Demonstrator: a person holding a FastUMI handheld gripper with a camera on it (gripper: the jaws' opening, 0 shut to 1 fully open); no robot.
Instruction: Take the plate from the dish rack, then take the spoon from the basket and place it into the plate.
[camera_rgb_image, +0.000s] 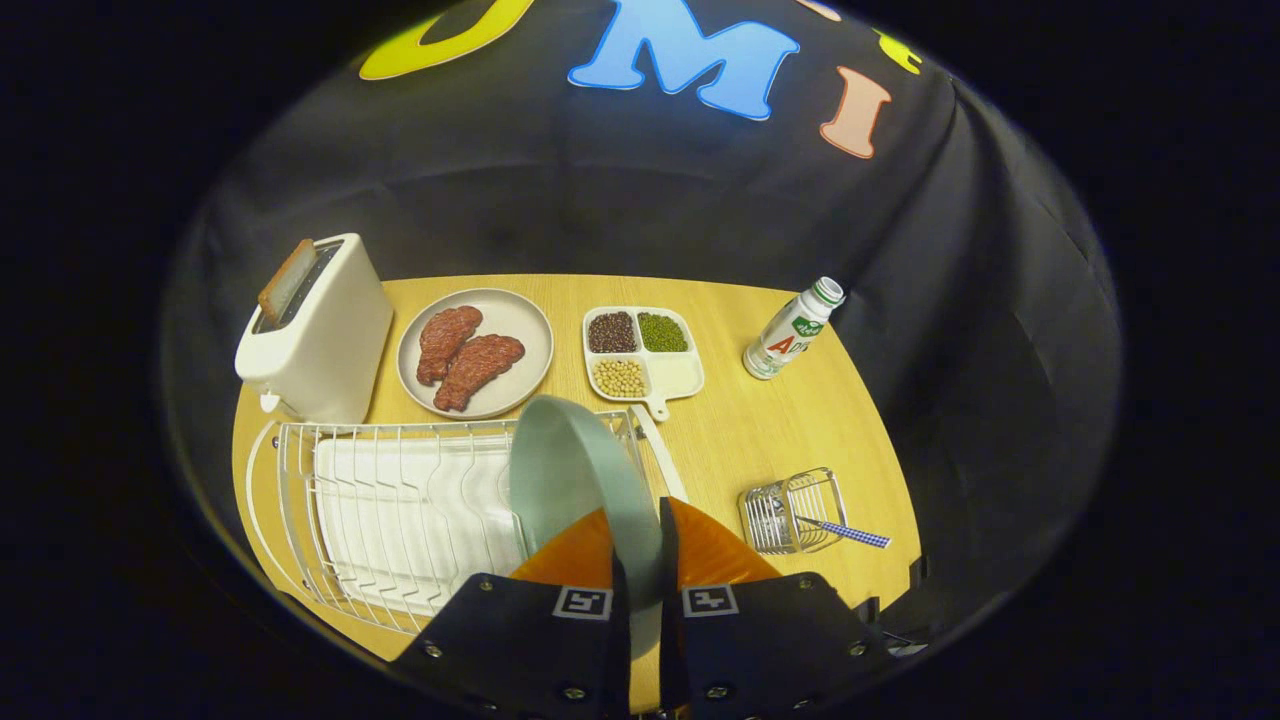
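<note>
Above the white wire dish rack (400, 500) on the wooden table (760, 440), we have our tool (640, 555) pinching the pale green round plate (575, 475) by its rim; it looks stiff, smooth and breakable. The checked-handled spoon (850, 531) waits in the small wire basket (790, 510).

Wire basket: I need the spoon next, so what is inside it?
The wire basket holds the spoon, its checked handle poking out; its bowl is hidden by the wires.
</note>
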